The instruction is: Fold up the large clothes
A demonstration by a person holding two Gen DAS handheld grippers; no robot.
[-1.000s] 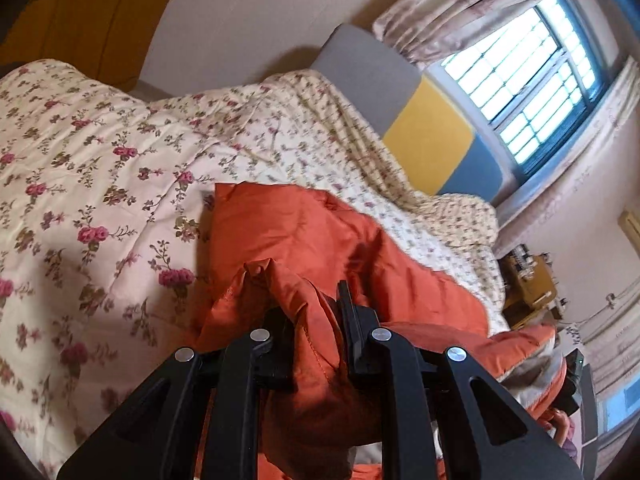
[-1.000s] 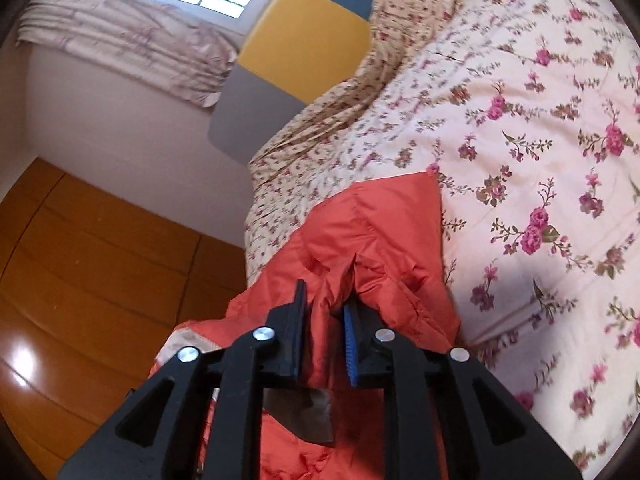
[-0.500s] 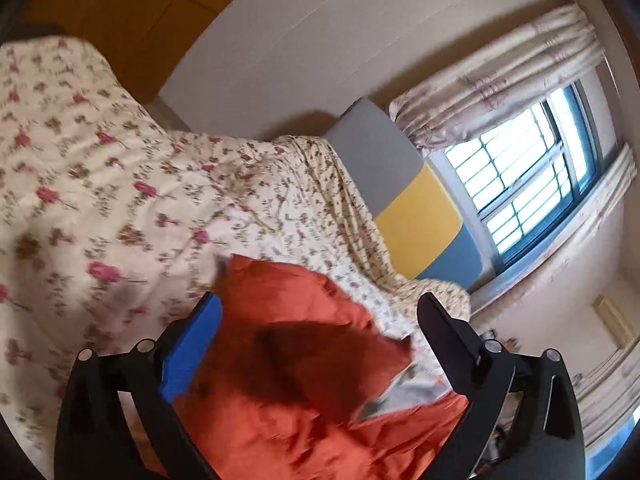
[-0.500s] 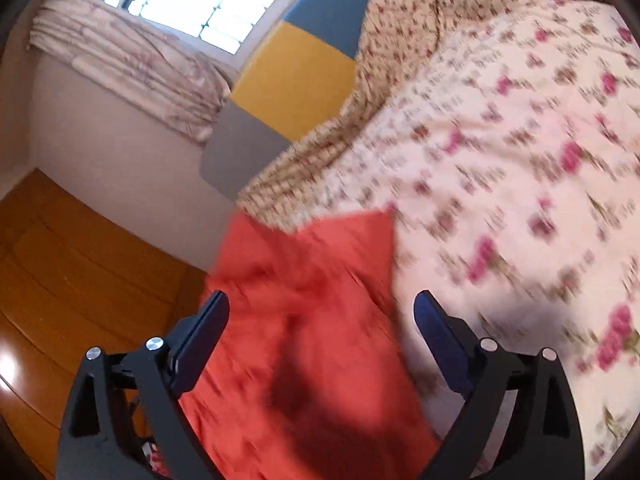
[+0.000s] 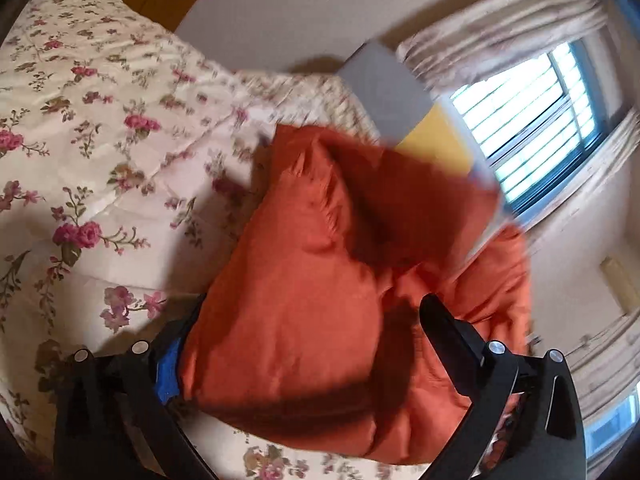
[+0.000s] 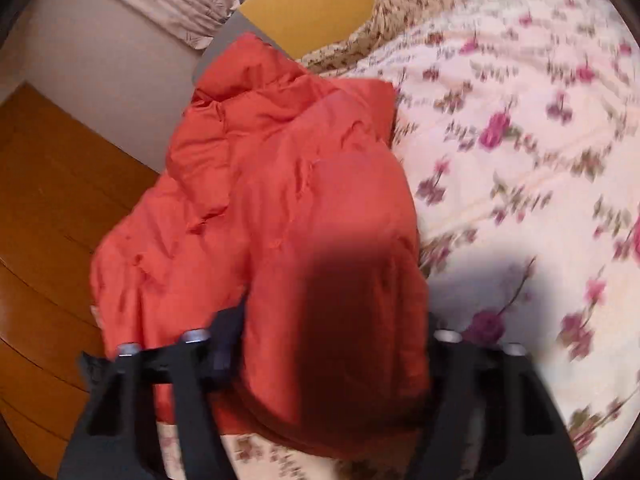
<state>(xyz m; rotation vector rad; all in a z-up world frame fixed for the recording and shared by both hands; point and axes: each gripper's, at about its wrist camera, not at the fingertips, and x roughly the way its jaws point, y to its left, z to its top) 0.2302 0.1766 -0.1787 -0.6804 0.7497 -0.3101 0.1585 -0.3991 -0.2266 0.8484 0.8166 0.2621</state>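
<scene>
An orange padded jacket [image 5: 304,280] lies folded in a thick bundle on the floral bed quilt [image 5: 80,152]. My left gripper [image 5: 304,340] is open, its jaws wide apart on either side of the bundle's near end. In the right wrist view the same jacket [image 6: 280,208] lies near the bed's left edge, with its hood at the far end. My right gripper [image 6: 336,344] is open too, its jaws straddling the near fold. Neither gripper pinches the fabric. Both views are blurred by motion.
The quilt [image 6: 520,160] stretches to the right of the jacket. A grey, yellow and blue headboard [image 5: 400,92] and a curtained window [image 5: 532,120] stand beyond. A wooden floor [image 6: 52,220] lies left of the bed.
Both grippers were shut on jacket folds a second ago. They opened and let go, then dropped closer, so that the folded bundle now sits between each pair of open jaws.
</scene>
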